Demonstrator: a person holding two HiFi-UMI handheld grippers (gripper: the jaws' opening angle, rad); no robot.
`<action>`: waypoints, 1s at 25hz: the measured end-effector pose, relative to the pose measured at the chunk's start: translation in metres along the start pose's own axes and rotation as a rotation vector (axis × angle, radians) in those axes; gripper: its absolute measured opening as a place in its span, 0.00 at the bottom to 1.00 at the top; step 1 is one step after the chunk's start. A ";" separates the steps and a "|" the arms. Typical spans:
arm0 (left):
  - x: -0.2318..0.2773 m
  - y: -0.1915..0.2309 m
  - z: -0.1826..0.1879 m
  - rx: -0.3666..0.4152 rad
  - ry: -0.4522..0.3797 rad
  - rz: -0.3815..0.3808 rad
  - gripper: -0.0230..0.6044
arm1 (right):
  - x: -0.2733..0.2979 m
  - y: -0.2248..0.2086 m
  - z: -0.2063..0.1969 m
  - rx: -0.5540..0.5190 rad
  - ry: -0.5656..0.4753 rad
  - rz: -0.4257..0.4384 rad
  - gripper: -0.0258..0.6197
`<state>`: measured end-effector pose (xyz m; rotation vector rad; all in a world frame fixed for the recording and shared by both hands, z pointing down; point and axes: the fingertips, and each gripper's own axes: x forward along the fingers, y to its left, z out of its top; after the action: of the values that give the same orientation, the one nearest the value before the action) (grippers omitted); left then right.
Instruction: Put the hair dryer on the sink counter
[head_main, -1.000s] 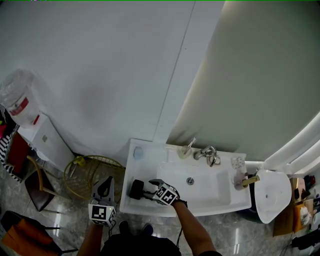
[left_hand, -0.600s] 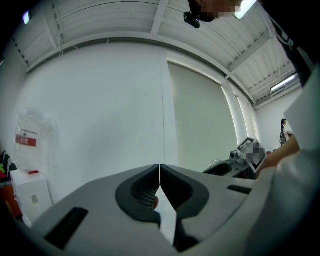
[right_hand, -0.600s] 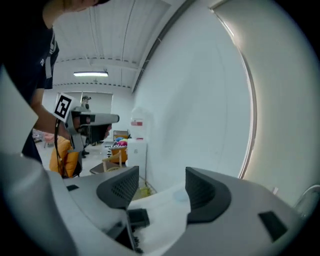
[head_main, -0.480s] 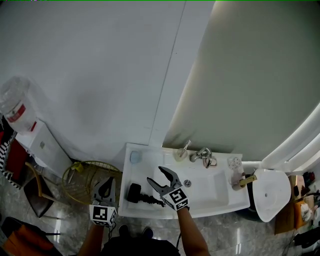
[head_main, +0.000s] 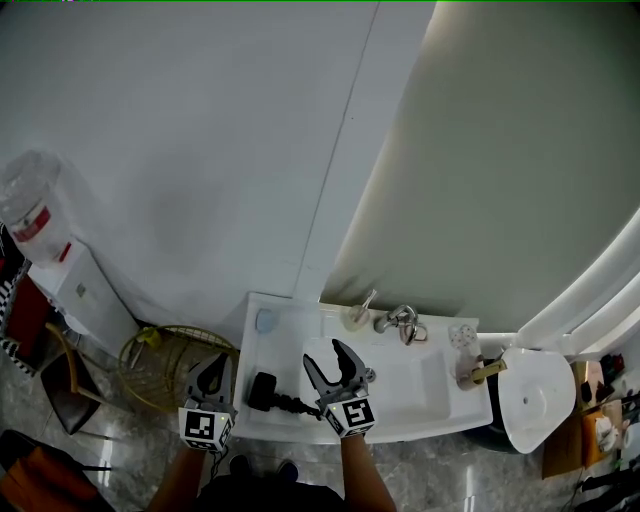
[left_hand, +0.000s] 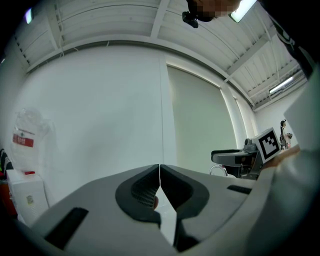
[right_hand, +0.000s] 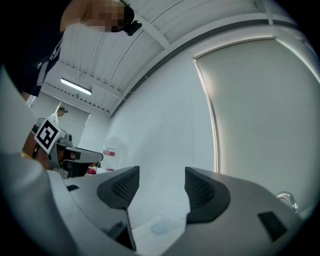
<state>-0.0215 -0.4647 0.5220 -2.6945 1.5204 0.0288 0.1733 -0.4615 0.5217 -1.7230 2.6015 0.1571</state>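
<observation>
The black hair dryer (head_main: 268, 393) lies on the white sink counter (head_main: 262, 345), left of the basin, its handle pointing right. My right gripper (head_main: 329, 354) hovers open just right of and above the dryer, with nothing between its jaws; the right gripper view shows the jaws (right_hand: 160, 186) spread, facing the wall. My left gripper (head_main: 209, 372) is shut and empty, held left of the counter's front corner. In the left gripper view its jaws (left_hand: 159, 187) meet.
A tap (head_main: 398, 322) and a small cup (head_main: 354, 315) stand behind the basin (head_main: 400, 375). A pale blue round object (head_main: 265, 320) lies at the counter's back left. A wire basket (head_main: 165, 360) and a water dispenser (head_main: 45, 250) stand left of it. A toilet (head_main: 535, 395) is at the right.
My right gripper has let go of the hair dryer, opened, and risen to the right of it. The dryer stays lying on the counter. The left gripper has hardly moved.
</observation>
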 end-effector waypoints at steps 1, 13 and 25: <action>0.001 0.000 0.001 0.000 -0.004 0.000 0.08 | -0.002 -0.004 0.001 0.008 -0.010 -0.026 0.50; 0.008 -0.010 0.003 -0.012 -0.021 -0.012 0.08 | -0.032 -0.027 0.003 0.029 -0.042 -0.179 0.15; 0.011 -0.024 0.003 -0.021 -0.020 -0.041 0.08 | -0.046 -0.024 -0.001 0.057 -0.031 -0.180 0.08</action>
<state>0.0047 -0.4621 0.5196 -2.7318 1.4674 0.0703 0.2134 -0.4288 0.5238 -1.9058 2.3889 0.1040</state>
